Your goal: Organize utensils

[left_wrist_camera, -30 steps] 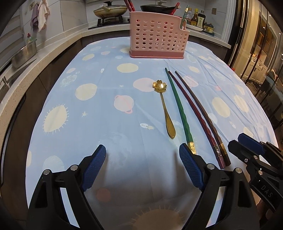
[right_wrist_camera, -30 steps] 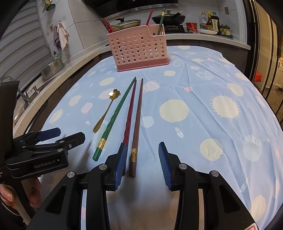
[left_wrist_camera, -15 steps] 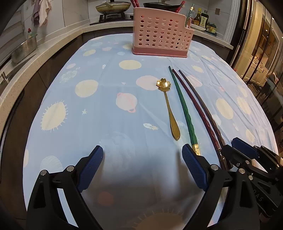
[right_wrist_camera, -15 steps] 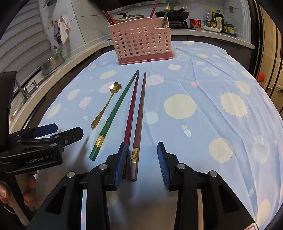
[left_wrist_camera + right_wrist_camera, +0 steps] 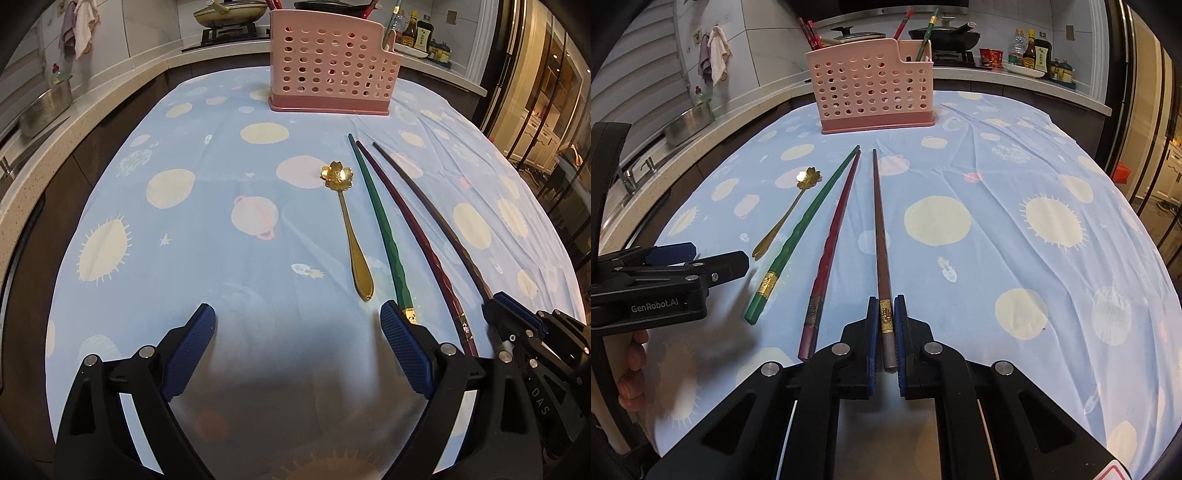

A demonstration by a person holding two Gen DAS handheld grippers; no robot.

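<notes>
- Your left hand-held gripper [image 5: 297, 334] gapes wide over bare bench [image 5: 184, 258], holding nothing.
- Gold spoon [image 5: 786, 216], green chopstick [image 5: 805, 232] and red chopstick [image 5: 831, 243] lie alongside: thin, stiff, slippery.
- Your right hand-held gripper [image 5: 886, 332] has just closed on the brown chopstick [image 5: 881, 236] near its butt; a light rod likely to pivot.

On the tablecloth lie 3 chopsticks: 1 green chopstick [image 5: 809, 225], 1 red chopstick [image 5: 833, 236] and 1 brown chopstick [image 5: 879, 221]. Beside them is 1 gold spoon [image 5: 786, 218]. There is 1 pink utensil basket [image 5: 871, 88], with at least 4 more chopsticks standing inside. 2 grippers are in view.
</notes>
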